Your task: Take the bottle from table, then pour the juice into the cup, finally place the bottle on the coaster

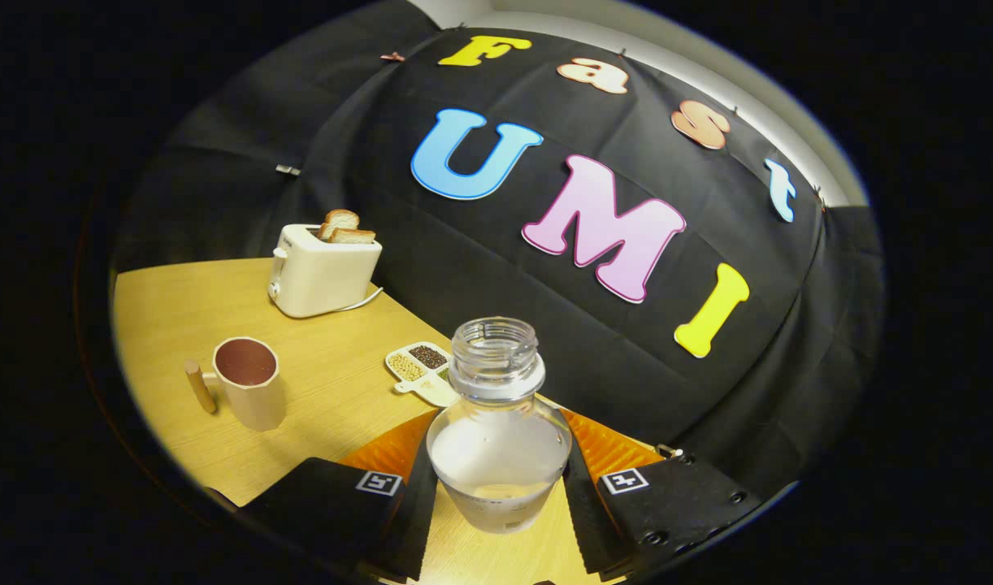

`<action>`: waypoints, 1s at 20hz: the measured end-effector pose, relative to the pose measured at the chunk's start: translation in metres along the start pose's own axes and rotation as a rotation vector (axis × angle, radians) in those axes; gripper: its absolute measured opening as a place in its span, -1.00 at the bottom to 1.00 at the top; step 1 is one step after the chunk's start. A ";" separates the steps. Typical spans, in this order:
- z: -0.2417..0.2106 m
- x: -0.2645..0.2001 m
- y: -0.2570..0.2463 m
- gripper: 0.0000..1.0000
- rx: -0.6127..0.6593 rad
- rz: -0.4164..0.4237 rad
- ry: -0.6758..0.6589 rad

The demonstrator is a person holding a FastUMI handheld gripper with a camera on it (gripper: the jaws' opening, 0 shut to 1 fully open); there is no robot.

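Observation:
A clear uncapped bottle (498, 422) with whitish liquid in its lower part stands between my two fingers, lifted and tilted with the view. My gripper (498, 487) is shut on the bottle, both fingers pressing its sides. A cream cup (249, 382) with a wooden handle stands on the wooden table (188, 301), beyond and to the left of the fingers; its inside looks dark red-brown. No coaster can be made out.
A cream toaster (322, 272) with two bread slices stands at the back of the table, its cord trailing right. A small white tray of seeds (419, 366) lies just behind the bottle. The black cloth wall rises close behind.

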State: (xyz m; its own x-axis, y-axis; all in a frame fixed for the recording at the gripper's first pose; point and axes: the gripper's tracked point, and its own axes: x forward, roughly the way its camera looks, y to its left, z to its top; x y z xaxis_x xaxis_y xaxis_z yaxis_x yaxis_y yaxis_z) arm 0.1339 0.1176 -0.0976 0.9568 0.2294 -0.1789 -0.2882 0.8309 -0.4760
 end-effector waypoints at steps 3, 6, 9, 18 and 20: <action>0.013 -0.002 0.019 0.47 -0.049 -0.006 -0.002; 0.028 -0.003 0.034 0.47 -0.097 -0.015 -0.006; 0.046 -0.003 0.045 0.47 -0.183 -0.030 -0.030; 0.051 0.009 0.087 0.46 -0.369 0.012 -0.046; 0.052 0.013 0.094 0.46 -0.432 0.023 -0.058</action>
State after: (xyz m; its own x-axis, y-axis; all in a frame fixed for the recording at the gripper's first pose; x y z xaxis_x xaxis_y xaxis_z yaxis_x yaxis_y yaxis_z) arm 0.1214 0.2253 -0.1004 0.9468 0.2840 -0.1510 -0.2880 0.5392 -0.7914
